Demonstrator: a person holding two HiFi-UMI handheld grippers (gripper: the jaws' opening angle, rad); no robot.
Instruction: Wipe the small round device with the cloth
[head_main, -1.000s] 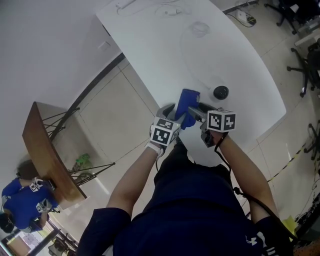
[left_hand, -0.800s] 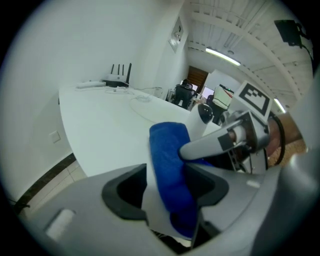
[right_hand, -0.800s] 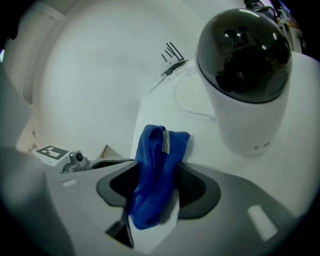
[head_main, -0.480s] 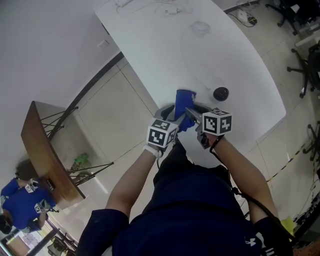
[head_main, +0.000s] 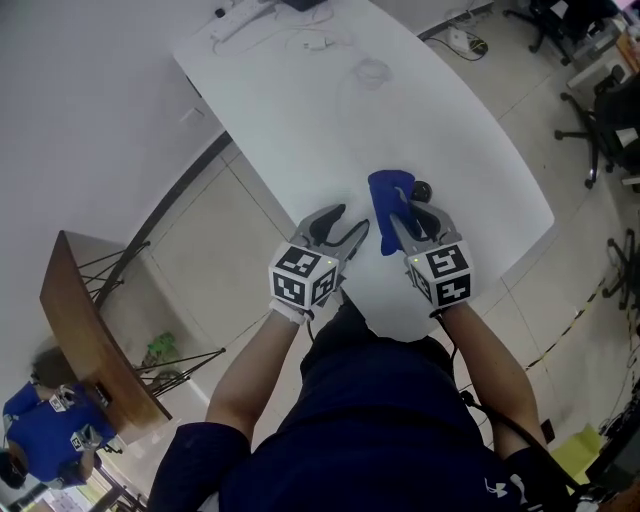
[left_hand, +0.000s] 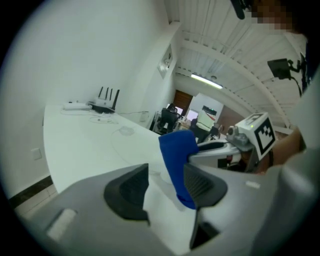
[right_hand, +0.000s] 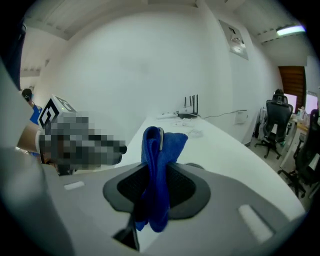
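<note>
Here, blue cloth (right_hand: 159, 145) in right gripper (right_hand: 156, 187)

Round device (head_main: 423, 187) half behind cloth (head_main: 387, 198)

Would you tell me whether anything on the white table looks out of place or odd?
Nothing stands out. The blue cloth is pinched in the right gripper, whose fingers have just been closing on it; the small round device sits on the table just beyond, nothing spilled.
</note>
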